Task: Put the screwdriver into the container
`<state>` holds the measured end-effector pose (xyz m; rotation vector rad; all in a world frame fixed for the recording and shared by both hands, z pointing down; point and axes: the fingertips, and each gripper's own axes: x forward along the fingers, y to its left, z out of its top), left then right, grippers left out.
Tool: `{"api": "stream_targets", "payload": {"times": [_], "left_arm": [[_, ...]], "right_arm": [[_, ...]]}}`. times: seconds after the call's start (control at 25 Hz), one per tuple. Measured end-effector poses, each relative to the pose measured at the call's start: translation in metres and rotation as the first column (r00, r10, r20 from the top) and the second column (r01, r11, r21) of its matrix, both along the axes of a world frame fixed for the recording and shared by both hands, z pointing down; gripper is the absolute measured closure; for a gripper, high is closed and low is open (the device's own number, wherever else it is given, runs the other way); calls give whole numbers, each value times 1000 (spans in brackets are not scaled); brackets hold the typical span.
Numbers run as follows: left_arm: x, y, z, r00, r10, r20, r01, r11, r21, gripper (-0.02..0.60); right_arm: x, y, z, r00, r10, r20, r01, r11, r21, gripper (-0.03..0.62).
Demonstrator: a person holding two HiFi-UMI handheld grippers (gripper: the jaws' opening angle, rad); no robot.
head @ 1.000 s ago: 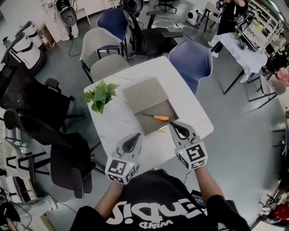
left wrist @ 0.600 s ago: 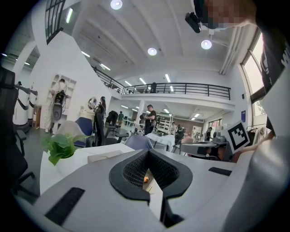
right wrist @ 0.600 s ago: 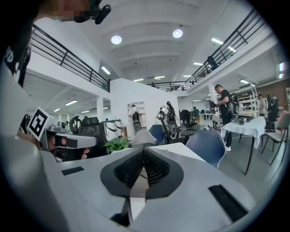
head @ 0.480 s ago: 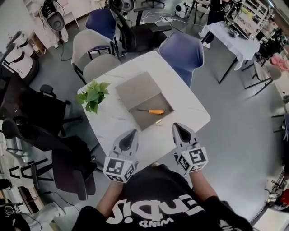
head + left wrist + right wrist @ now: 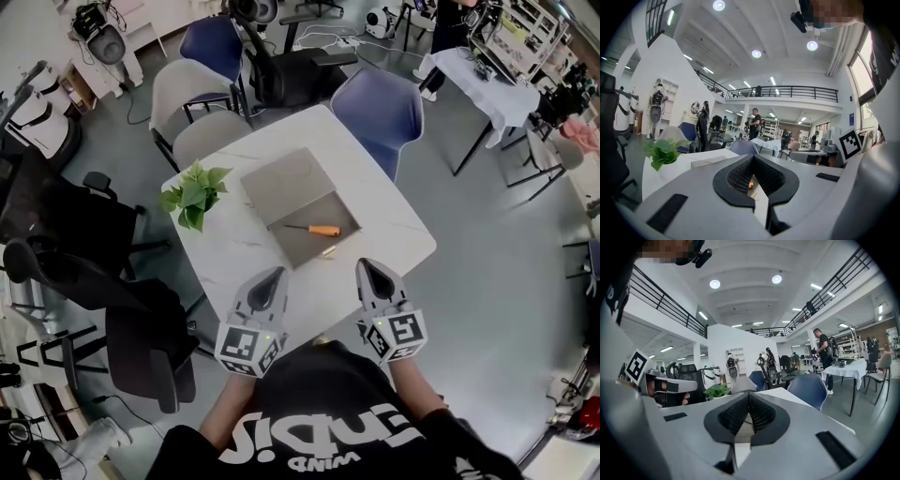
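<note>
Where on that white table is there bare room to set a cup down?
Bare tabletop lies right of the grey container, toward the blue chair, and along the near edge. The container fills the middle; the plant crowds the left corner.

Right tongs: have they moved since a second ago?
Yes. The right tongs have drawn back from the container's near corner toward the person; bare table now shows between them.
</note>
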<state>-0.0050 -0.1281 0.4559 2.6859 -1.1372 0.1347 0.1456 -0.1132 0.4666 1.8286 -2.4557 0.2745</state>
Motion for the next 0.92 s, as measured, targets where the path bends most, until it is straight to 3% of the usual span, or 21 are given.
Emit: {"api": "stream_targets", "payload": {"times": [0.92], "left_arm": [[1,1,3,1000,25,10,-25,1000,-16,568]], "right_arm": [[-22,6,3,998,-58,-20,57,998,-20,582]]}}
